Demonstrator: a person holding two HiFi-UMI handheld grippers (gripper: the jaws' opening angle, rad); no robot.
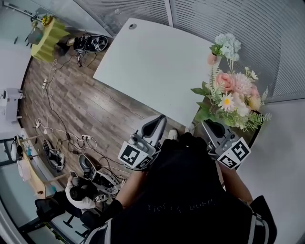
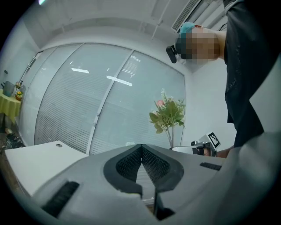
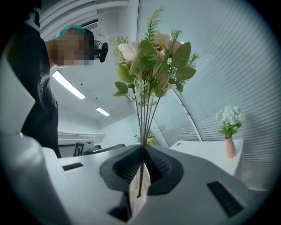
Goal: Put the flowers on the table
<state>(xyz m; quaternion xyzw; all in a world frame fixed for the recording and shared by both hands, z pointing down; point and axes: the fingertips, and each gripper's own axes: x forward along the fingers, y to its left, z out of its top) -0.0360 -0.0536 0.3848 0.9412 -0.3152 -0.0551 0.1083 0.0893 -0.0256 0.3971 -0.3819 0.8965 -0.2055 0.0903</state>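
Observation:
A bouquet (image 1: 233,97) of pink, white and peach flowers with green leaves stands upright in my right gripper (image 1: 208,125), just off the near right corner of the white table (image 1: 152,62). In the right gripper view the jaws are shut on the thin bundled stems (image 3: 145,127), and the bouquet's blooms (image 3: 151,61) rise above them. My left gripper (image 1: 159,119) hovers beside it over the table's near edge. Its jaws (image 2: 141,149) are shut with nothing between them. From the left gripper view, the bouquet (image 2: 167,115) and the right gripper (image 2: 204,145) show to the right.
A small pink vase (image 1: 212,58) with pale blue flowers stands at the table's far right corner, and shows as the vase (image 3: 229,147) in the right gripper view. Glass walls with blinds (image 1: 228,14) run behind. Cables and gear (image 1: 71,143) litter the wooden floor at left, near a yellow-green draped stand (image 1: 47,38).

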